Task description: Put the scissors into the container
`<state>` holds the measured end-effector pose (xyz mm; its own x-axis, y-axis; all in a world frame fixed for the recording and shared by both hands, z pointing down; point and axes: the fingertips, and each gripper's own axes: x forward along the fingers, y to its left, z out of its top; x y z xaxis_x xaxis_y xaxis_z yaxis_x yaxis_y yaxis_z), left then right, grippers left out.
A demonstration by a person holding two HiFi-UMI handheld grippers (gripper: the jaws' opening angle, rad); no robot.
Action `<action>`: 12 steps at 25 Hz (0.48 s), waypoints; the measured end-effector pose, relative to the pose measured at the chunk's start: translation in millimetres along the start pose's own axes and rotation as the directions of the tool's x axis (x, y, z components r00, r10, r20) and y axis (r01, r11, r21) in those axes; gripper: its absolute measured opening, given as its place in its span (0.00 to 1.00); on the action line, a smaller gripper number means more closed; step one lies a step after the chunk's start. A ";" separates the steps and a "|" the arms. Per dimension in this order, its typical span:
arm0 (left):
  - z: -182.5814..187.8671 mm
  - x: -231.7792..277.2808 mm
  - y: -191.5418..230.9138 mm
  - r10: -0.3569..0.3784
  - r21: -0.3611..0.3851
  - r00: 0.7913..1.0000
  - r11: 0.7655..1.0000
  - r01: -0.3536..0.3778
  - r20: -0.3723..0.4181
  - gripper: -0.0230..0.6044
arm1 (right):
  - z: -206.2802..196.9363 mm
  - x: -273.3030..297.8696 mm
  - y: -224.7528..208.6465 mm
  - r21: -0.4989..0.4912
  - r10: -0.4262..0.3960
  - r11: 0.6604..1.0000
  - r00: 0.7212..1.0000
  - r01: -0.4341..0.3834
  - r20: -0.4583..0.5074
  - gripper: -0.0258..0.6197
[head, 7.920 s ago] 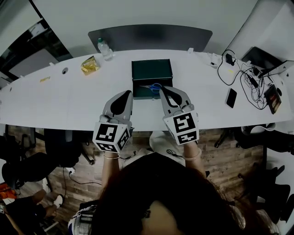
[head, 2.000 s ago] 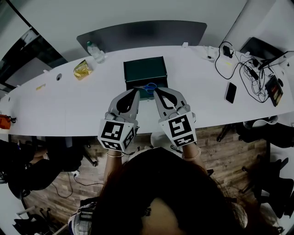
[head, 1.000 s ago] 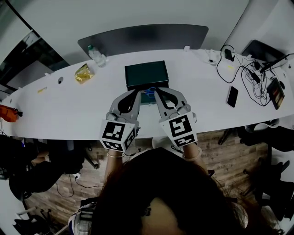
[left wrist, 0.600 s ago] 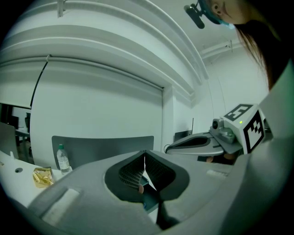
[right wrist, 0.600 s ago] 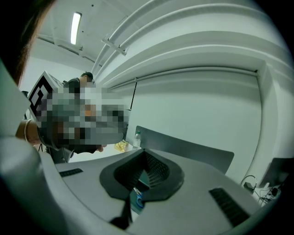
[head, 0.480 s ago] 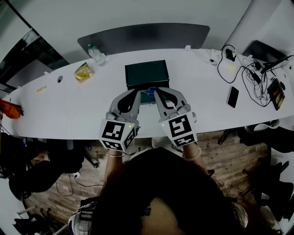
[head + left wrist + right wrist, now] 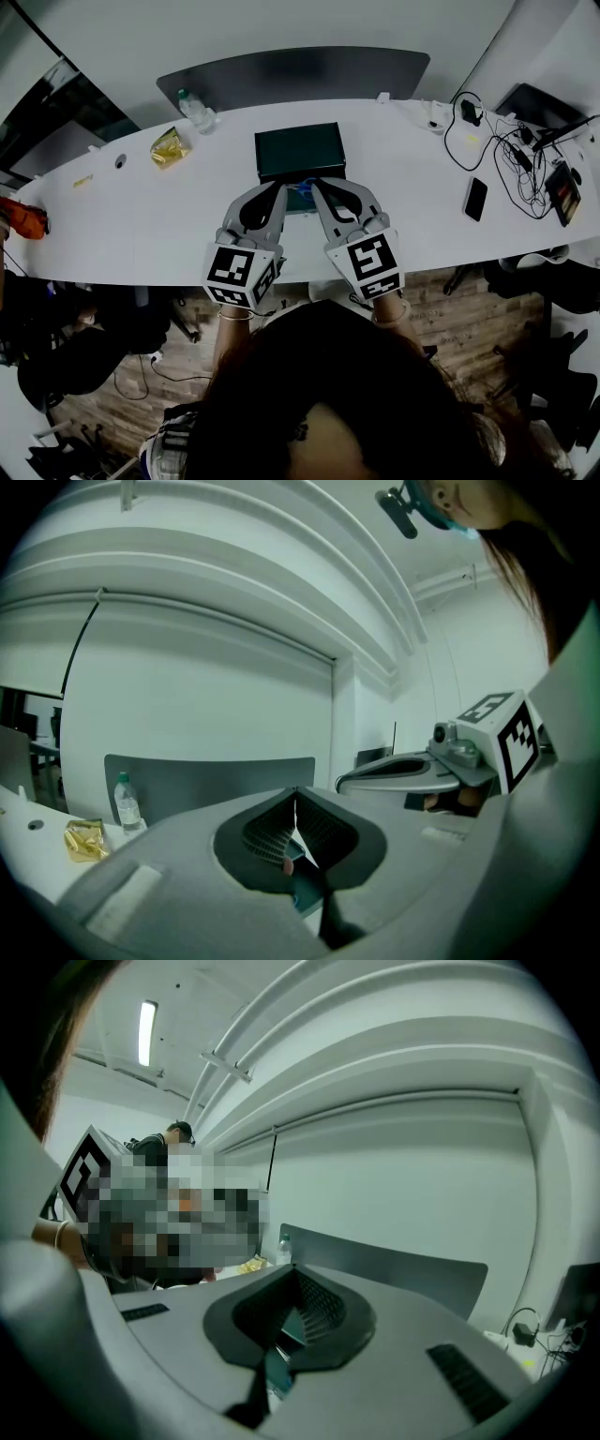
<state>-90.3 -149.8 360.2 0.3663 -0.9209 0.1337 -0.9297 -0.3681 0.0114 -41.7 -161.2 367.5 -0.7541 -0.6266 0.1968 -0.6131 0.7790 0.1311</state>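
A dark green container [image 7: 300, 150] stands on the white table [image 7: 141, 216] in front of me. The scissors [image 7: 302, 190], with blue handles, show at its near edge, in the narrow space between the two gripper tips. My left gripper [image 7: 281, 187] points at that edge from the left, and its jaws [image 7: 296, 797] meet with nothing seen between the pads. My right gripper [image 7: 315, 185] comes in from the right, its tips [image 7: 295, 1271] also closed together. Below both pairs of jaws only slivers of the teal container show. I cannot tell whether either gripper touches the scissors.
A water bottle [image 7: 195, 108] and a yellow packet [image 7: 169, 145] lie at the table's far left. A phone [image 7: 474, 199] and tangled cables [image 7: 511, 155] occupy the right end. A grey chair back [image 7: 291, 75] stands behind the table.
Since the oldest frame the left gripper has drawn in beside the right one at the container's near edge. Over the last second nothing has visibly moved.
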 end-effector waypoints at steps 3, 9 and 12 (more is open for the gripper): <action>0.4 0.6 3.1 0.002 0.000 1.000 1.000 -0.002 -0.001 0.06 | -2.5 2.5 -1.9 -0.015 -0.012 1.000 1.000 0.012 -0.016 0.05; 0.7 1.9 8.2 0.005 0.001 1.000 1.000 -0.005 -0.002 0.06 | -1.4 7.6 -6.4 -0.008 -0.030 1.000 0.999 0.030 -0.015 0.05; 1.9 3.4 10.8 0.006 0.001 1.000 1.000 -0.006 0.000 0.06 | -1.5 10.7 -7.0 -0.009 -0.028 1.000 0.999 0.028 -0.019 0.05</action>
<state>-99.0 -157.2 358.9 0.3604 -0.9232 0.1337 -0.9319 -0.3625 0.0095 -45.1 -173.3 370.1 -0.7319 -0.6478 0.2111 -0.6319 0.7613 0.1452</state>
